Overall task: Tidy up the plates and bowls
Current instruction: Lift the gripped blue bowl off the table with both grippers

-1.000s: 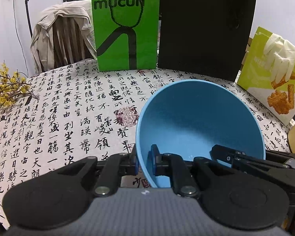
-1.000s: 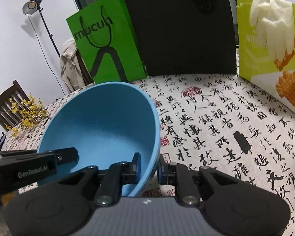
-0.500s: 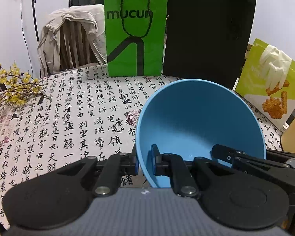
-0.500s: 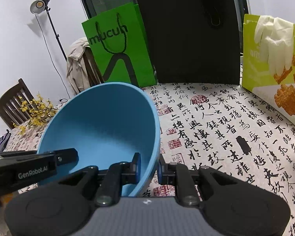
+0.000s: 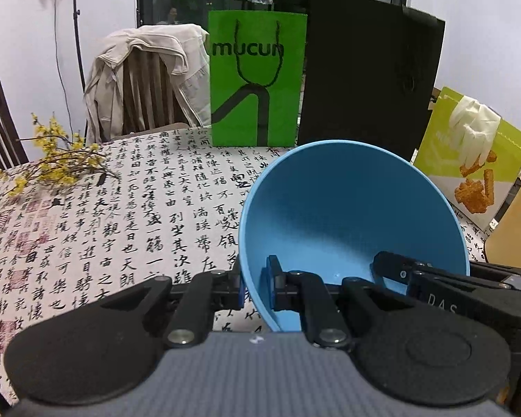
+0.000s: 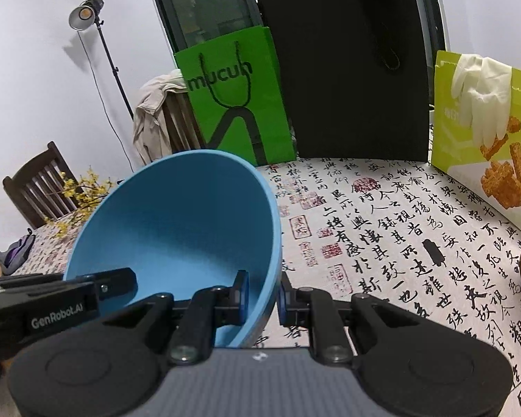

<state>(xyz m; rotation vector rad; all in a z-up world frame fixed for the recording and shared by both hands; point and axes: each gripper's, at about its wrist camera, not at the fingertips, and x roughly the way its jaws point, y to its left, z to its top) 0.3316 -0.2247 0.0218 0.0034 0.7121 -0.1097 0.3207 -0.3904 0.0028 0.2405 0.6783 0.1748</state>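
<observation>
A: What does the smooth, matte blue plastic bowl (image 5: 350, 208) look like?

B: It is round and deep, one even blue inside, with a thin rim and nothing in it. It is tilted, so the opening faces both cameras.

A: Where is it?

B: It is held above the round table with the calligraphy-print cloth (image 5: 121, 215), near the cameras, not touching the cloth as far as I can see.

A: And the jaws?

B: The left gripper (image 5: 255, 286) is closed narrow on the bowl's left rim, one pad inside and one outside. The right gripper (image 6: 262, 295) pinches the right rim in the same way (its long black fingers also show at the right edge of the left view).

A: What stands behind?

B: At the far side, a bright green paper bag with black cord handles (image 5: 257, 80) stands left of a tall black paper bag (image 5: 368, 73).
</observation>
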